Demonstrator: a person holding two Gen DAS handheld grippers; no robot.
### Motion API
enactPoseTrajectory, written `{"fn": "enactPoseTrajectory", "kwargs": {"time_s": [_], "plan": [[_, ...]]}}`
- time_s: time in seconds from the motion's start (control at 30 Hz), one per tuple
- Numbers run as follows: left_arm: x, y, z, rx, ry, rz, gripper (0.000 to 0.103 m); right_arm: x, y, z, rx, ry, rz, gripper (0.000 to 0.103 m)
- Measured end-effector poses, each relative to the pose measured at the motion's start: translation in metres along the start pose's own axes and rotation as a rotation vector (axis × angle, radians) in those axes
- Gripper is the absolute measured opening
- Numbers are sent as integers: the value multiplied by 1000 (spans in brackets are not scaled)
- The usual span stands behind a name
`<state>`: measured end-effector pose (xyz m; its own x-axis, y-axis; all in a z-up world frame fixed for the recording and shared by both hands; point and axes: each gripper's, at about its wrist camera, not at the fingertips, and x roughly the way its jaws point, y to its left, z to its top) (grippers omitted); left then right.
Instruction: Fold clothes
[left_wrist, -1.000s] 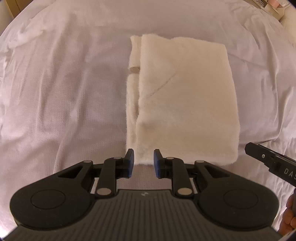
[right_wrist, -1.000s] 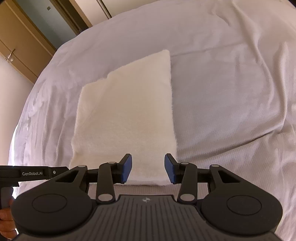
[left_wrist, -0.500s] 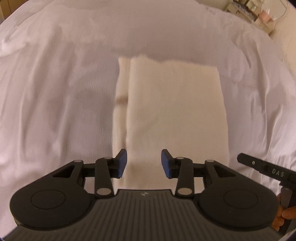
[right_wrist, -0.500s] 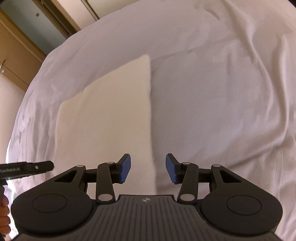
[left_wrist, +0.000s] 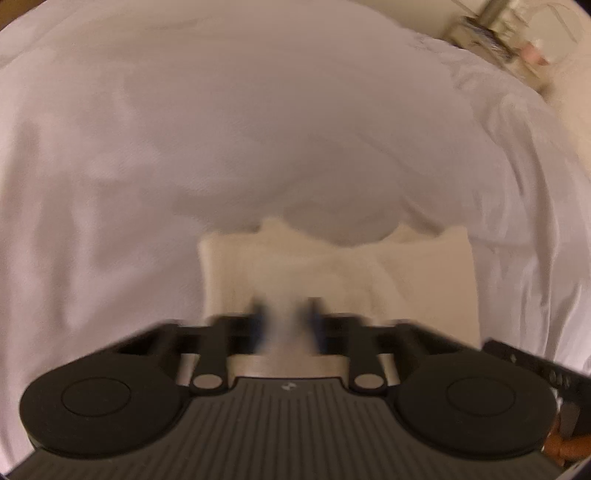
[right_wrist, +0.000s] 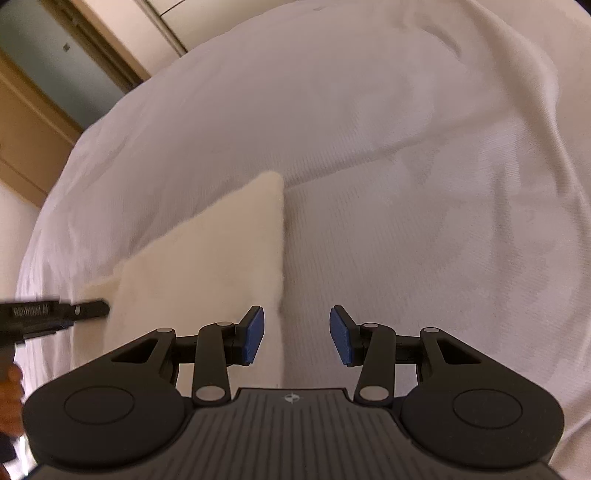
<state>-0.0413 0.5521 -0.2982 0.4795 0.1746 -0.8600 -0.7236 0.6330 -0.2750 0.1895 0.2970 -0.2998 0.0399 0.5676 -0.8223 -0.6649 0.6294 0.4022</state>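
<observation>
Lying folded on the white bed sheet (right_wrist: 406, 221), the cream fleece garment (right_wrist: 207, 266) stretches ahead of both tools: right tool (right_wrist: 296, 334) wide open and empty, left tool (left_wrist: 286, 321) too blurred to tell.

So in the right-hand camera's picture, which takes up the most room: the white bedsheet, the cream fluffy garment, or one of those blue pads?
1. White bedsheet, filling most of the picture.
2. Cream folded garment.
3. Blue pad on the right gripper's fingers, smallest even though it sits nearest the camera, which enlarges it.
</observation>
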Motion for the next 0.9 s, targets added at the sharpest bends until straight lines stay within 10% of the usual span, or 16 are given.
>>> {"fn": "enactPoseTrajectory", "kwargs": {"time_s": [0.43,0.63,0.9], "plan": [[-20,33,-42,-52,-218,11,7,26,38,-8,-164,-56,67,40],[18,33,-27,-30,-111,29,14,43,41,-16,-202,-22,5,40],[-32,17,-40,-18,-55,37,22,-11,38,-38,-139,-63,27,41]]}}
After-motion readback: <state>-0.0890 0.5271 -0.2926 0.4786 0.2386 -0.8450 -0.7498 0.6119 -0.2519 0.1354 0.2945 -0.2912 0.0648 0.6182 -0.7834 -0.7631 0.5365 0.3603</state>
